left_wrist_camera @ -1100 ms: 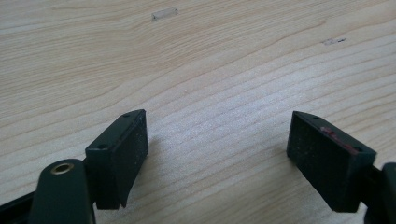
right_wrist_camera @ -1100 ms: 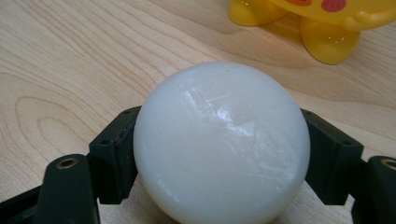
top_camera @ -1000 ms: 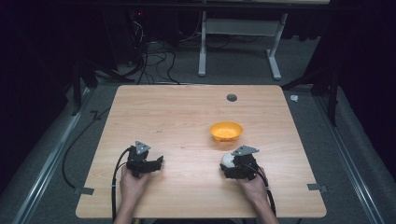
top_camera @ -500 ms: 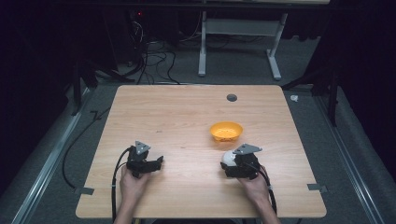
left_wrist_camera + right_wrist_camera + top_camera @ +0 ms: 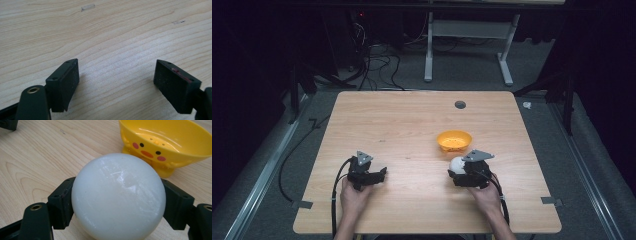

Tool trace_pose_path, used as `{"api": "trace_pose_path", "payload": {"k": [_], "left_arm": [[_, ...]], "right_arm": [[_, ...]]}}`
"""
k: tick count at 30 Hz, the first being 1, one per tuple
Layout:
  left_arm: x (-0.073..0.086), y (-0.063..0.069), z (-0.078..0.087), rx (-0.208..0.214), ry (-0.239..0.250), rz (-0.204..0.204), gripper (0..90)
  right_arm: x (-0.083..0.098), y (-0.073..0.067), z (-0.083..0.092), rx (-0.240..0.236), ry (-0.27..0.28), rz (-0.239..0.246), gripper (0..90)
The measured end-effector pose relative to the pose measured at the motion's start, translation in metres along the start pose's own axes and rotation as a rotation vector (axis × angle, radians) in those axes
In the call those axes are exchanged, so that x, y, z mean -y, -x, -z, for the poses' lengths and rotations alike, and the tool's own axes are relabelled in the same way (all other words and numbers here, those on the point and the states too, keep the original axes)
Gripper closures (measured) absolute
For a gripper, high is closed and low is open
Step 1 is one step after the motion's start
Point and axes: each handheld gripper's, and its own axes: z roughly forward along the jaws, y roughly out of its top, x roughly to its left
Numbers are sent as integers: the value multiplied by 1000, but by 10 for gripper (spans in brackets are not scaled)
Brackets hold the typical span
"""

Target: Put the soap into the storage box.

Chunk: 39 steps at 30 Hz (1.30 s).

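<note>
Ball (image 5: 118, 197) in right hand-held gripper (image 5: 458, 169), beside bowl (image 5: 454, 140).

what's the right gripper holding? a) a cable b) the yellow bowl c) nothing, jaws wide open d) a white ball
d: in the right gripper view the two black jaws of the right gripper press on either side of the white ball, with the yellow bowl standing apart behind it on the table.

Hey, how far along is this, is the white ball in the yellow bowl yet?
Not yet. Done: the right gripper has its jaws shut on the white ball, close in front of the yellow bowl. In hand: the ball, low over the table. Left: probably carrying it into the bowl. The left gripper is open, holding nothing.
</note>
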Motion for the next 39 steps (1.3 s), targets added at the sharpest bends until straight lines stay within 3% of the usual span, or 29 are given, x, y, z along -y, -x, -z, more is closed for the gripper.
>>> {"api": "trace_pose_path", "payload": {"k": [10, 20, 39], "left_arm": [[0, 0, 0, 0, 0, 0, 211], [0, 0, 0, 0, 0, 0, 211], [0, 0, 0, 0, 0, 1, 210]], "right_arm": [[-8, 5, 4, 9, 23, -6, 245], [-26, 12, 11, -22, 63, -28, 245], [-53, 26, 11, -5, 88, -34, 246]]}}
